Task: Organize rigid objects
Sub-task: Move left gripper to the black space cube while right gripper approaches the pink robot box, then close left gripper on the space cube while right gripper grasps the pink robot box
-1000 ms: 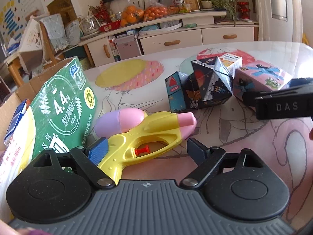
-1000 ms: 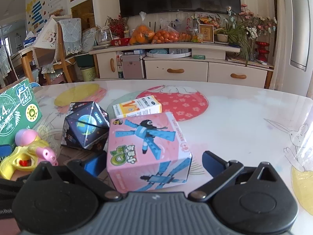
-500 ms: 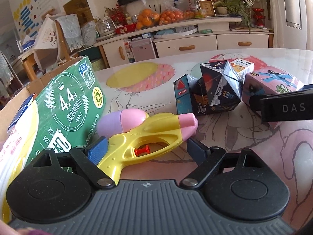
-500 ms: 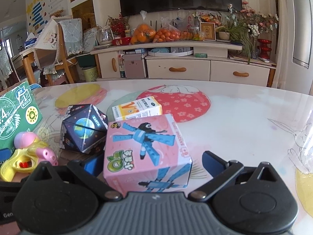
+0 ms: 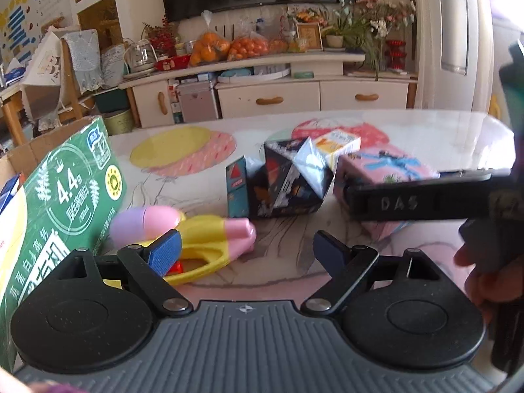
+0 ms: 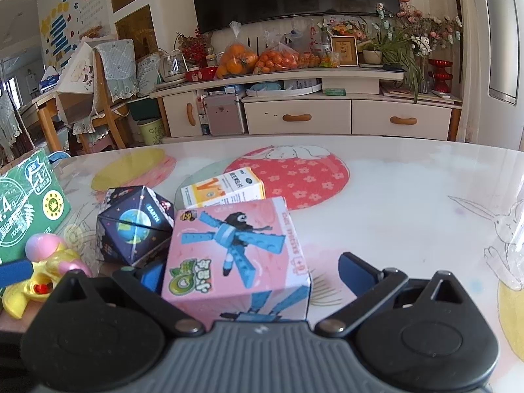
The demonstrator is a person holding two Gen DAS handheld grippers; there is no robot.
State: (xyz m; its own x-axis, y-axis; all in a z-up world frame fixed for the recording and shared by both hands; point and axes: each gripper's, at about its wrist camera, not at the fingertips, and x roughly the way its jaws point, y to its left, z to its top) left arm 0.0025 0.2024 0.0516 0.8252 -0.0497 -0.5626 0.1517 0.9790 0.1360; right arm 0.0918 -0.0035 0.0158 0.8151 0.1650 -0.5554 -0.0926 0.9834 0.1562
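Observation:
A yellow and pink water gun [image 5: 209, 239] lies on the table with its muzzle between the fingers of my open left gripper [image 5: 247, 250]; the left fingertip [image 5: 163, 249] overlaps its body. A pink toy box [image 6: 235, 249] sits between the fingers of my open right gripper [image 6: 255, 273], with a gap on the right side. The same pink box [image 5: 376, 170] shows in the left wrist view behind the right gripper's black body. A dark faceted space cube [image 6: 134, 222] stands just left of the pink box. The water gun [image 6: 42, 268] is at the far left.
A green carton [image 5: 65, 203] leans at the left beside an open cardboard box [image 5: 19, 150]. A small white and yellow carton [image 6: 222, 191] lies behind the pink box. A hand [image 5: 484, 281] holds the right gripper. The table [image 6: 409, 203] has a bare stretch to the right.
The left wrist view has tipped up and the water gun now sits lower, under the left fingertip. The right gripper has edged forward around the pink box.

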